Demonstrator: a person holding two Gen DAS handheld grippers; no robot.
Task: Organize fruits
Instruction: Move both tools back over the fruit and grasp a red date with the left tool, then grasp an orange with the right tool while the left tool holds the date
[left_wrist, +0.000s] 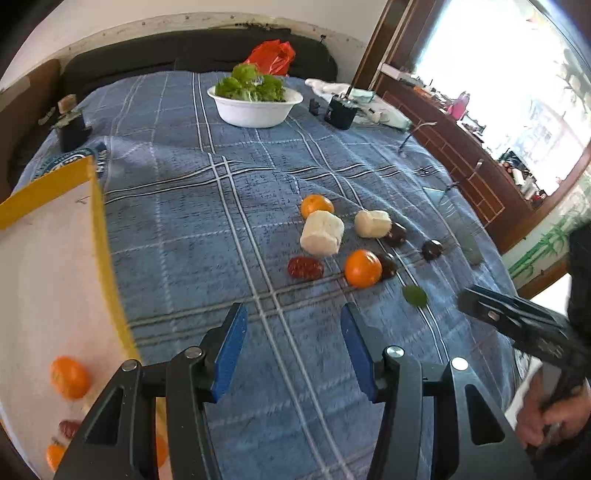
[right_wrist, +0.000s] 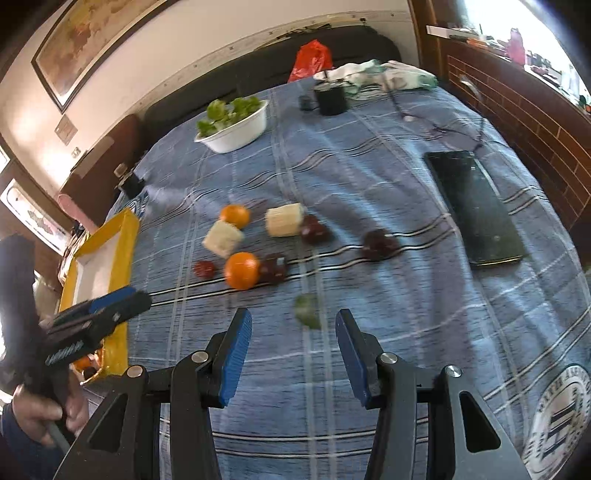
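Loose fruit lies on the blue plaid cloth: two oranges (left_wrist: 362, 268) (left_wrist: 317, 206), two white chunks (left_wrist: 322, 233) (left_wrist: 372, 223), a red fruit (left_wrist: 305, 267), three dark fruits (left_wrist: 431, 250) and a small green one (left_wrist: 415, 296). A yellow-rimmed white tray (left_wrist: 99, 236) at the left holds oranges (left_wrist: 69, 377) and a red fruit. My left gripper (left_wrist: 293, 350) is open and empty, short of the pile. My right gripper (right_wrist: 293, 350) is open and empty, just before the green fruit (right_wrist: 307, 311). The near orange (right_wrist: 242, 270) and the tray (right_wrist: 123, 251) also show there.
A white bowl of lettuce (left_wrist: 255, 105) stands at the back, with a black cup (left_wrist: 341, 110), a red bag (left_wrist: 271, 55) and white cloths behind. A dark phone (right_wrist: 474, 206) lies at the right. A wooden cabinet (left_wrist: 461, 147) borders the right side.
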